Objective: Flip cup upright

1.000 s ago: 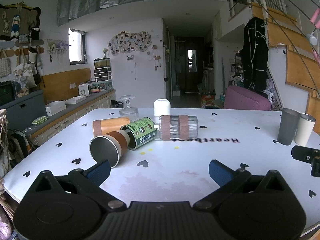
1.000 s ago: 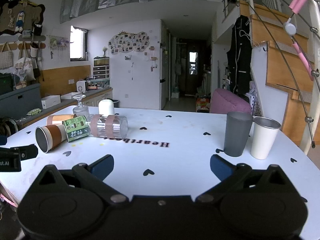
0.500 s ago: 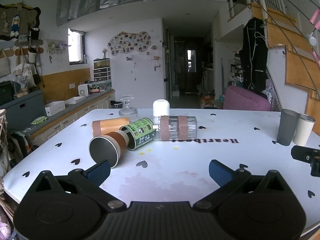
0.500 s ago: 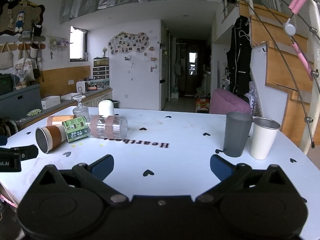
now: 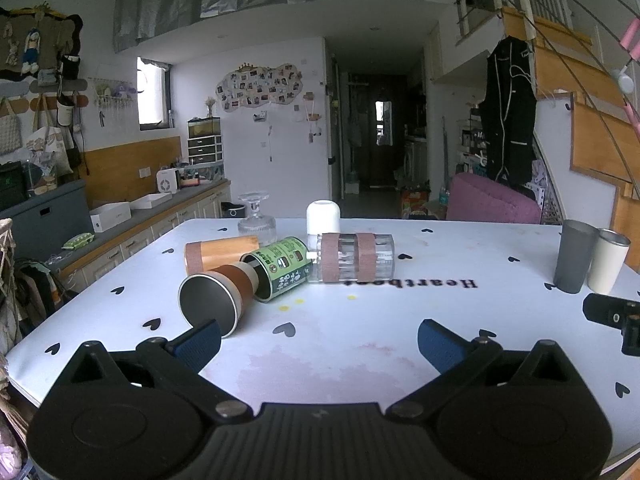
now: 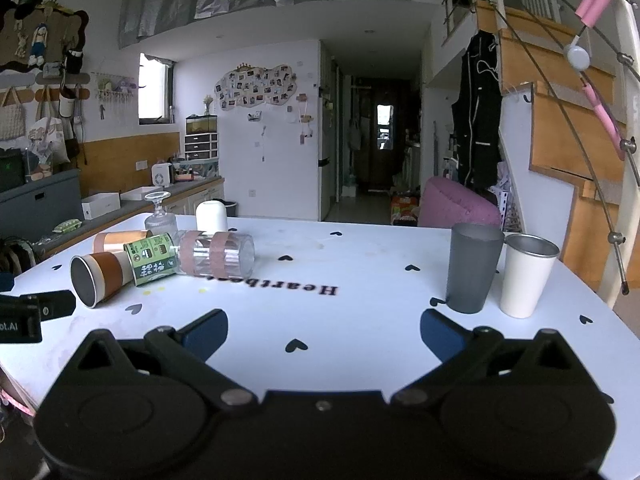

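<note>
Several cups lie on their sides on the white table [image 5: 360, 340]: a brown-and-cream cup [image 5: 216, 298] with its mouth toward me, a green-labelled cup [image 5: 282, 268], an orange cup [image 5: 220, 252] and a clear glass with two brown bands [image 5: 354, 256]. They also show in the right wrist view: brown cup [image 6: 100, 276], green cup [image 6: 152, 258], clear glass [image 6: 216, 252]. My left gripper [image 5: 318, 340] is open and empty, just short of the brown cup. My right gripper [image 6: 324, 330] is open and empty over the table's middle.
A grey cup [image 6: 472, 266] and a white cup [image 6: 526, 274] stand upright at the right. An upside-down stemmed glass [image 5: 256, 218] and a white cup [image 5: 323, 218] stand behind the lying cups. A counter runs along the left wall.
The left gripper has shifted slightly to the right; the cups sit a little further left in its view. The right gripper has hardly moved.
</note>
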Available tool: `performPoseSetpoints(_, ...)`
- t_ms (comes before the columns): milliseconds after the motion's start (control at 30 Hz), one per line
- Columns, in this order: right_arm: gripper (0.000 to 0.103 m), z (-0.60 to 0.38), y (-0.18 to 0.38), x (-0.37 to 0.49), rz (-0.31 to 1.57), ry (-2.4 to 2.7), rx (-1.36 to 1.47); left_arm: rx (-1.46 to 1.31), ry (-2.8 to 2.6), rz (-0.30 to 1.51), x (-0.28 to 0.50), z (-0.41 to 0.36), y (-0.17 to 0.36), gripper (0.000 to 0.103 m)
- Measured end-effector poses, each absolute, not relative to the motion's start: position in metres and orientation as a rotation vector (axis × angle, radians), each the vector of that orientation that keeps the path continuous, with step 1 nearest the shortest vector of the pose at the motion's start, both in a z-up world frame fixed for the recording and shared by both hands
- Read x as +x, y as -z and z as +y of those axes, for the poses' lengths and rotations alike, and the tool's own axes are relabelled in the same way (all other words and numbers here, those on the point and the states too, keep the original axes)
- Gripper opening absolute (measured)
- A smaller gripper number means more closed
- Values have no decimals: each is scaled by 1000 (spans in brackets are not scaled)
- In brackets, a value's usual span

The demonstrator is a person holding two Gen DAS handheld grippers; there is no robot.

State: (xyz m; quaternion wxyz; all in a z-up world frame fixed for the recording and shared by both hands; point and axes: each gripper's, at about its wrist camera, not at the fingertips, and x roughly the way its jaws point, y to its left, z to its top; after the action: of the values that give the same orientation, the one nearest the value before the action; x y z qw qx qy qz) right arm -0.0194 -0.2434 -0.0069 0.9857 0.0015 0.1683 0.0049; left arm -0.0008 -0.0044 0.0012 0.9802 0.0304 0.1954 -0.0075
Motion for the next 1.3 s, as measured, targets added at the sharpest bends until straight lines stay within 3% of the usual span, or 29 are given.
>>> performPoseSetpoints(1300, 103, -244, 7, -20, 337, -10, 5, 57, 19, 391, -3, -5, -4, 103)
